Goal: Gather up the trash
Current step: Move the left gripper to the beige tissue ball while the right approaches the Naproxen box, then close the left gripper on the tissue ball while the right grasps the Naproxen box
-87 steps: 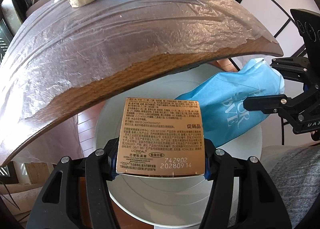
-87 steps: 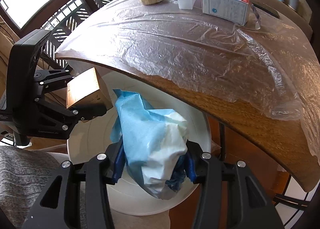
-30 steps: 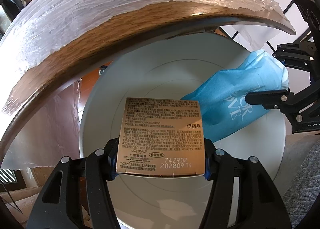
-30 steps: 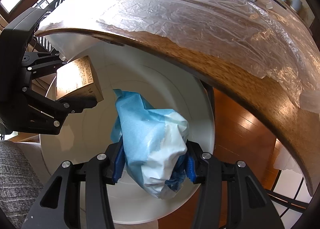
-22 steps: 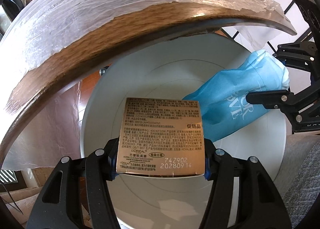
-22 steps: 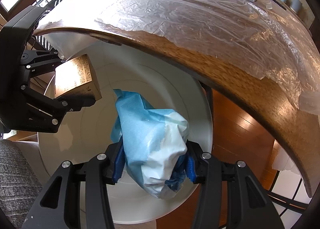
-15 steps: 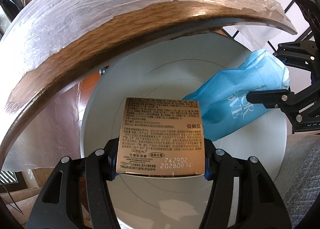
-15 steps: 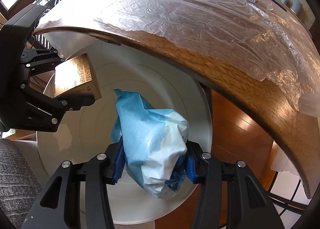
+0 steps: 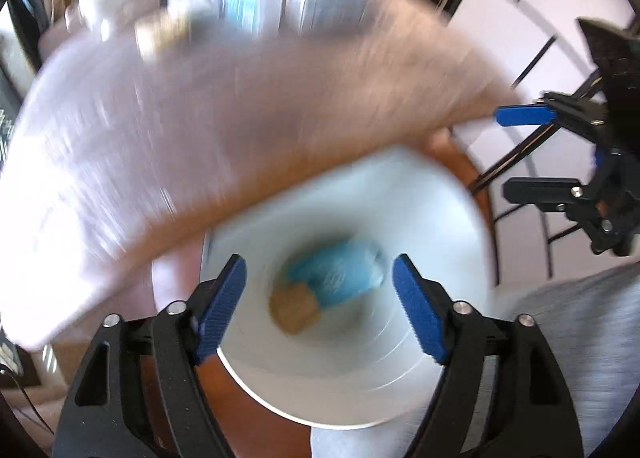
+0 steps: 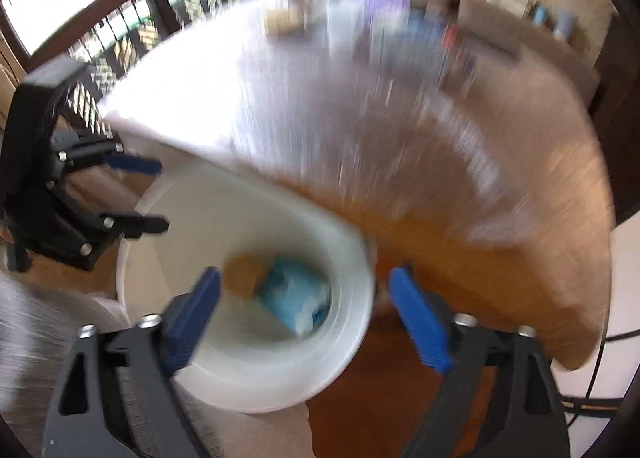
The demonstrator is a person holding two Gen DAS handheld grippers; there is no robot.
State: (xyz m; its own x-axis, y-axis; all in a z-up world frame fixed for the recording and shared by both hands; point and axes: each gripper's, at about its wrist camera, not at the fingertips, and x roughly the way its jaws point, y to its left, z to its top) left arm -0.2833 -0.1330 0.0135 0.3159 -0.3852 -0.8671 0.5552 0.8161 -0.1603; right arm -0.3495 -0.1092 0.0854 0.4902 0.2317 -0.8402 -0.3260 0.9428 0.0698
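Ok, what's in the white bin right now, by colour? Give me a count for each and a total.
Gold-brown box: 1
Blue and white bag: 1
Total: 2, both lying at the bottom of the white bin. The left gripper and right gripper have just opened, and nothing is between their jaws. The table behind is too blurred to count.

One round white plastic bin (image 9: 420, 390) is seen at lower centre. Two pieces of trash are counted inside it: one golden-brown cardboard box (image 9: 295, 308) and one crumpled blue bag (image 9: 340, 274). Items on the one brown wooden table (image 10: 500, 258) are too blurred to be counted.
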